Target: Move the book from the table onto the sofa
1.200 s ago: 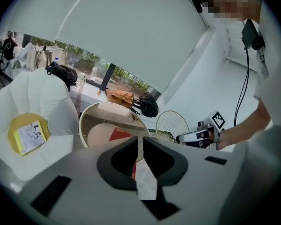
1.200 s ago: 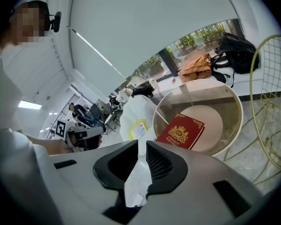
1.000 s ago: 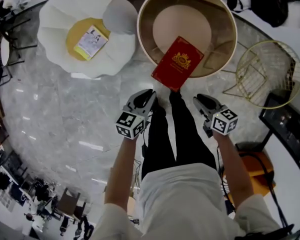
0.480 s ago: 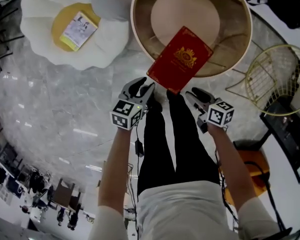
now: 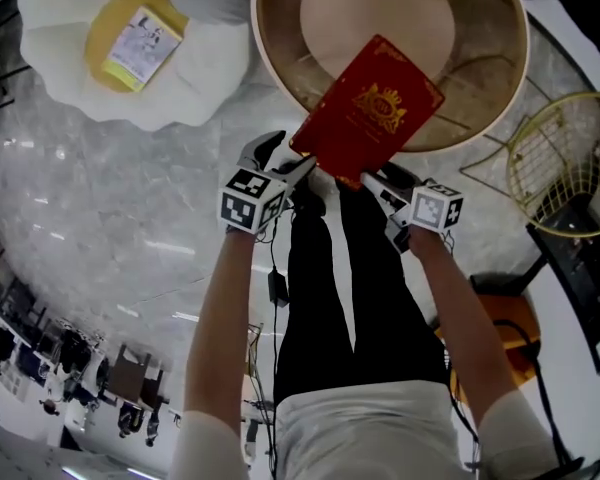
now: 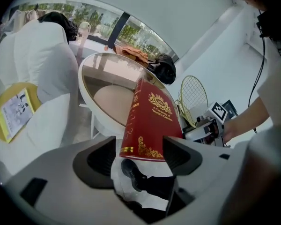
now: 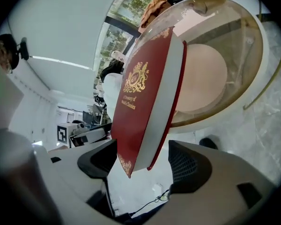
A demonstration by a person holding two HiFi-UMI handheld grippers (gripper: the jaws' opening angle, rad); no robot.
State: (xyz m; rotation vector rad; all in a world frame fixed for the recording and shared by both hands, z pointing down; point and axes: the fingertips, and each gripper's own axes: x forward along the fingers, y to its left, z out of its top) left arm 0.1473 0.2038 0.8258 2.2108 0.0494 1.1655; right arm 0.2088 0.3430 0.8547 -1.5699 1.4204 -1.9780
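The red book (image 5: 370, 108) lies on the round table (image 5: 263, 53), with its near end jutting out past the rim. The left gripper (image 5: 280, 158) and right gripper (image 5: 385, 180) sit just outside that rim at the book's overhanging end. Their jaws have just been opening and now stand wide apart, each straddling the book's edge without clamping it.
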